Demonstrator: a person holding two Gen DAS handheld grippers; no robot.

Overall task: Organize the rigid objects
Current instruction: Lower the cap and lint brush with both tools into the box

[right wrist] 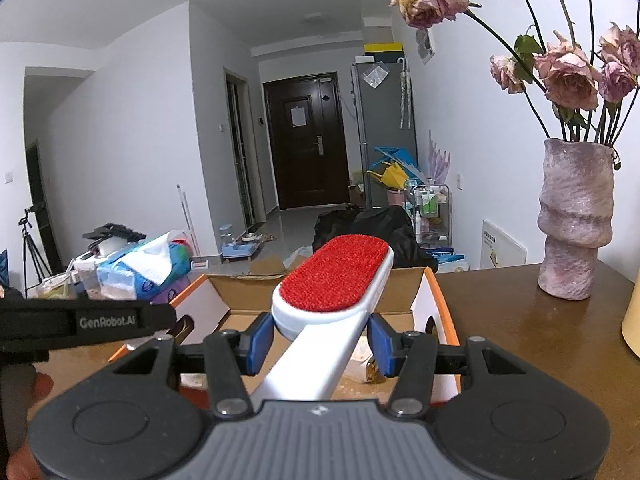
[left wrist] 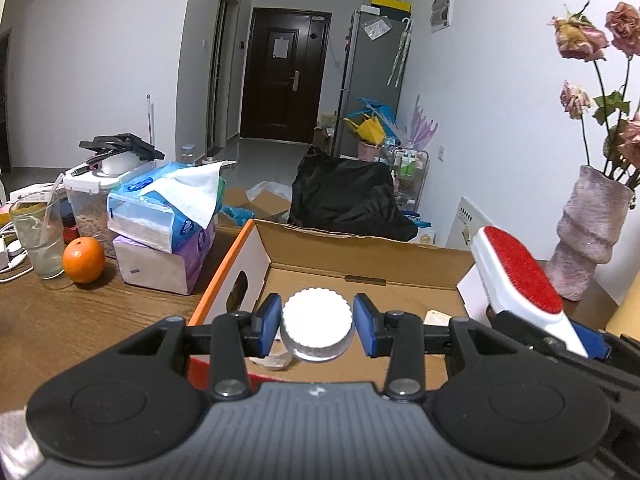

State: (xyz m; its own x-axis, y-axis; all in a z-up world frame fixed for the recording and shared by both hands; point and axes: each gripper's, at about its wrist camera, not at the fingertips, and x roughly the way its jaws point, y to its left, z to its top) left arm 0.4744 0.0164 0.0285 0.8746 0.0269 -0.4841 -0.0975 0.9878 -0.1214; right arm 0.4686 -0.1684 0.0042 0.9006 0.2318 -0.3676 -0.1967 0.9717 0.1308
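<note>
Both grippers hover over the open cardboard box (left wrist: pixel 360 256) on the counter (left wrist: pixel 100 312). The left gripper (left wrist: pixel 318 326) clamps a white-lidded jar (left wrist: pixel 317 322); the right gripper (right wrist: pixel 316 344) grips a lint brush (right wrist: pixel 334 280) by its handle. Next, I think, each must lower inside and release.

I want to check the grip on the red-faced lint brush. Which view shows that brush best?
The right wrist view: the lint brush lies centred, its red face and white handle running back between the right gripper. The left wrist view shows the brush only at its right edge, tilted above the cardboard box, with the grip partly hidden.
</note>
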